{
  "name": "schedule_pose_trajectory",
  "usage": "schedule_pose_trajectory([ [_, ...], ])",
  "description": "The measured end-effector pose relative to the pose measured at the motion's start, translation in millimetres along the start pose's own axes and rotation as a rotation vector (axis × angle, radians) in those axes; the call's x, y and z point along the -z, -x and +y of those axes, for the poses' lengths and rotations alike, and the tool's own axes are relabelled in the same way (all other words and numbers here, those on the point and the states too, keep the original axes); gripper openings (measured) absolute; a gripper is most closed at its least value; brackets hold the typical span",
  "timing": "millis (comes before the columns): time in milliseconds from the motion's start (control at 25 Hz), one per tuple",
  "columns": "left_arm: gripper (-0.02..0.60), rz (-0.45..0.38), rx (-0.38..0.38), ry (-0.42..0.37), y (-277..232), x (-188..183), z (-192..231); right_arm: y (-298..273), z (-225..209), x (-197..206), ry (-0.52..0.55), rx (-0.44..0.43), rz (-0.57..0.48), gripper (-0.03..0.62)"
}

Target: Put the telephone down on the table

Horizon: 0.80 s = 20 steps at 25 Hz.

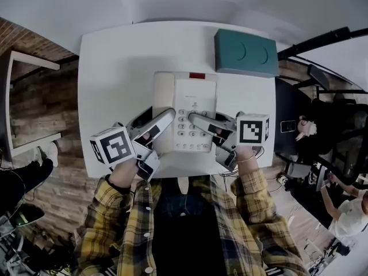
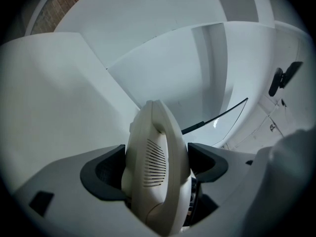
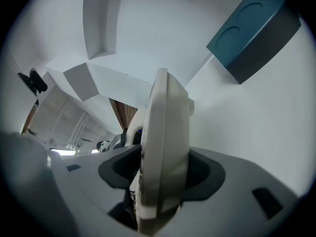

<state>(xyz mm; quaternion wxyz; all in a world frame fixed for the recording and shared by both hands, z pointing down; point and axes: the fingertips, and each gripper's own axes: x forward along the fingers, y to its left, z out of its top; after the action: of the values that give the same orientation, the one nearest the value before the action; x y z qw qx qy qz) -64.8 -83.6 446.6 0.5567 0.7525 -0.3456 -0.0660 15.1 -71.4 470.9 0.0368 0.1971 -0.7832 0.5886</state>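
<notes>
I hold the cream plastic push-button telephone (image 1: pixel 185 105) by its near end with both tools, over the middle of the white rectangular desk (image 1: pixel 115 68). The left gripper (image 1: pixel 164 119) takes the side where the handset lies. In the left gripper view its dark fingers (image 2: pixel 104 174) are closed on the slotted end of the cream handset (image 2: pixel 157 167), which I judge also keeps the handset from sliding off its cradle. The right gripper (image 1: pixel 198 121) takes the keypad side. In the right gripper view its fingers (image 3: pixel 205 174) stand fairly wide yet press on both faces of the telephone's edge.

2 grips, 1 per side, should keep the body level. I cannot tell whether the base touches the desk, so I count the set-down as unfinished. The teal box with 2 round recesses (image 1: pixel 246 53) sits at the far right corner, well apart from the landing spot.

A small red patch (image 1: pixel 197 75) marks the telephone's far end. The print above the keys is too small to read, and the 2 marker cubes (image 1: pixel 112 145) show only black-and-white square patterns.
</notes>
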Motion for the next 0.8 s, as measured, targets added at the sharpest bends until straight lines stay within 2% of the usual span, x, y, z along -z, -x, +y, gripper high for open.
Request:
schedule_pose_trajectory([
  [360, 0.396, 0.001, -0.008, 0.066, -16.5, 10.0, 22.3, -6.1, -24.7, 0.4, -0.008, -0.016, 0.028, 0.247],
  [680, 0.396, 0.012, -0.042, 0.097, -34.8, 20.1, 43.1, -3.9, -58.9, 2.4, -0.045, 0.03, 0.053, 0.247],
  [800, 0.396, 0.016, -0.05, 0.107, -37.5, 25.0, 48.5, -5.5, -62.8, 5.9, -0.07, 0.014, 0.054, 0.247],
])
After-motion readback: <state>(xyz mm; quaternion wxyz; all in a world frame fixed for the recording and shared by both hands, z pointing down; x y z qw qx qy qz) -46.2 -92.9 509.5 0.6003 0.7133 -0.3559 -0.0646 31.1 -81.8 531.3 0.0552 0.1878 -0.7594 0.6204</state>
